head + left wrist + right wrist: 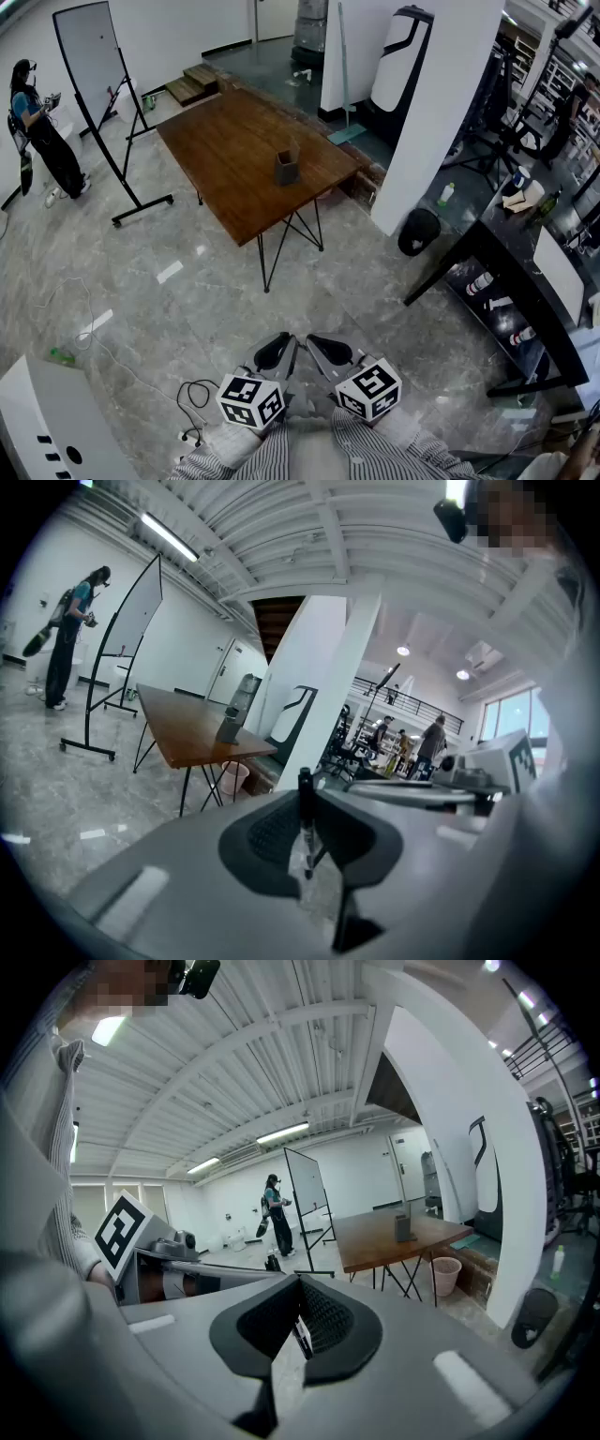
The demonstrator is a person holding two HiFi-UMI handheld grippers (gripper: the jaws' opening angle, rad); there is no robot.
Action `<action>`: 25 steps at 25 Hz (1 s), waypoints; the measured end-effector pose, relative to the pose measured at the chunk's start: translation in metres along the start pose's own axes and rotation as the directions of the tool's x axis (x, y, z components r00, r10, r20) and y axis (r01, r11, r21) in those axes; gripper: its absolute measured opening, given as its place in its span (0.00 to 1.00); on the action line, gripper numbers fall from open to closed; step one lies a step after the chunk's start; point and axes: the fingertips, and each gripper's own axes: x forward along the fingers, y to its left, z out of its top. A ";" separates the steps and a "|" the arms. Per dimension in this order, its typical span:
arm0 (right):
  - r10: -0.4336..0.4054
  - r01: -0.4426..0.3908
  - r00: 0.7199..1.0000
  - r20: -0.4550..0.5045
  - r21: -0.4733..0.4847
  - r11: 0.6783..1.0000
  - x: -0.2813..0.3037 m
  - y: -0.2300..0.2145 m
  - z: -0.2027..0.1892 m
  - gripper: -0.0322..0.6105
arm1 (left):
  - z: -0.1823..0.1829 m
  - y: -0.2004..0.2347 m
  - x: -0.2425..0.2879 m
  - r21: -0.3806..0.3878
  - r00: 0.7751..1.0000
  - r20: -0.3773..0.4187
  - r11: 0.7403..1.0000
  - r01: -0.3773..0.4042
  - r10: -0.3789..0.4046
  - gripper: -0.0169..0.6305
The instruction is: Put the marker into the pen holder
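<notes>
The left claw [273,351] is closed narrow on the marker [306,819]. The marker stands upright between its pads, with one dark end poking out above them and the other end reaching down into the gap. The right claw [328,351], just beside the left one, is also pinched nearly shut, on a small dark piece [301,1334] with a white label. I cannot tell what that piece is.

The pen holder [287,167] stands on the wooden tabletop [230,141], far ahead of both claws and well apart from them, so the marker has not yet been brought across.

The marker looks light and stiff. Its barrel is thin, smooth and probably plastic, so it should not bend or break under the pads. It could still pivot or slide, because so little of it is gripped. The safest hold is around the middle of the barrel, with one end hanging free below the claw so that end can enter the holder's open top first. A moderate squeeze should be enough.
</notes>
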 end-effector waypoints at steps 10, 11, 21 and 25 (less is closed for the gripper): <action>0.005 -0.005 1.000 0.005 0.011 1.000 0.044 -0.046 0.011 0.05 | 0.023 0.035 0.050 0.012 1.000 0.004 1.000 0.005 -0.005 0.10; 0.004 -0.004 1.000 0.002 0.012 1.000 0.051 -0.052 0.012 0.05 | 0.027 0.040 0.058 0.014 1.000 0.002 1.000 0.008 -0.009 0.10; -0.046 0.043 0.996 0.075 0.035 0.998 0.161 -0.143 0.084 0.05 | 0.107 0.129 0.157 0.019 0.999 -0.010 0.999 0.037 -0.037 0.10; -0.075 0.072 0.994 0.084 0.038 0.997 0.214 -0.183 0.122 0.05 | 0.159 0.172 0.200 0.038 0.998 -0.007 0.998 0.057 -0.057 0.10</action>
